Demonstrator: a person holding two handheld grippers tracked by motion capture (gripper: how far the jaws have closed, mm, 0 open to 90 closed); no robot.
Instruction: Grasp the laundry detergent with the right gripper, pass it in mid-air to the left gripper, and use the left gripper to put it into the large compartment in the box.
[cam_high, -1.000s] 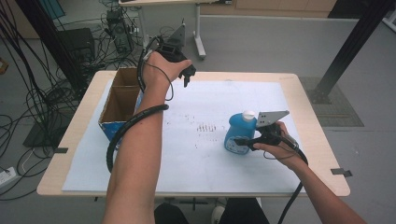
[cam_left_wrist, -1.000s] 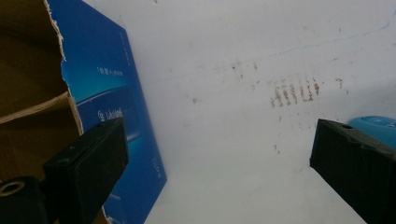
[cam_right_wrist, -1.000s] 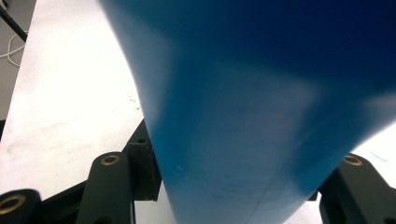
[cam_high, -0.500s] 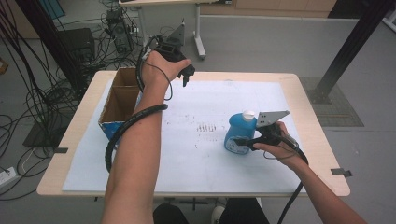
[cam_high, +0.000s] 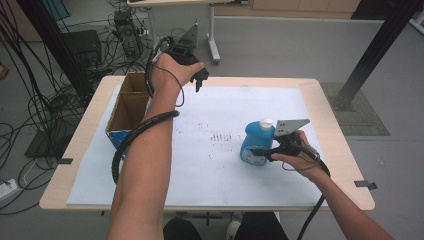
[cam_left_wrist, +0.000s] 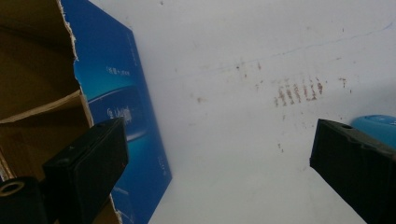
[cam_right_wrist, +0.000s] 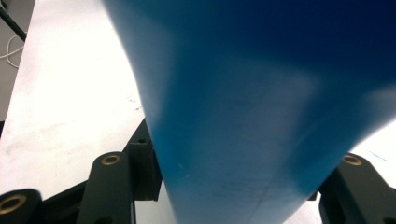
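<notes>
A: Nothing has shifted since a second ago. Both hands hold station, and the blue bottle (cam_high: 256, 144) stands where it did, right of centre on the white paper sheet (cam_high: 215, 165).

B: So the grip is settled, lift not begun?

A: Likely. The right gripper (cam_high: 260, 151) is clamped on the bottle's smooth plastic body, white cap (cam_high: 266, 123) upright. The close view is blurred, so pad contact is judged rather than seen.

B: The left?

A: The left gripper (cam_high: 199, 80) has its jaws wide apart, empty, raised beside the open, raw-edged cardboard box (cam_high: 129, 106).

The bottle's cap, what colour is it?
White, on the blue bottle; the cap shows best in the high view.
</notes>
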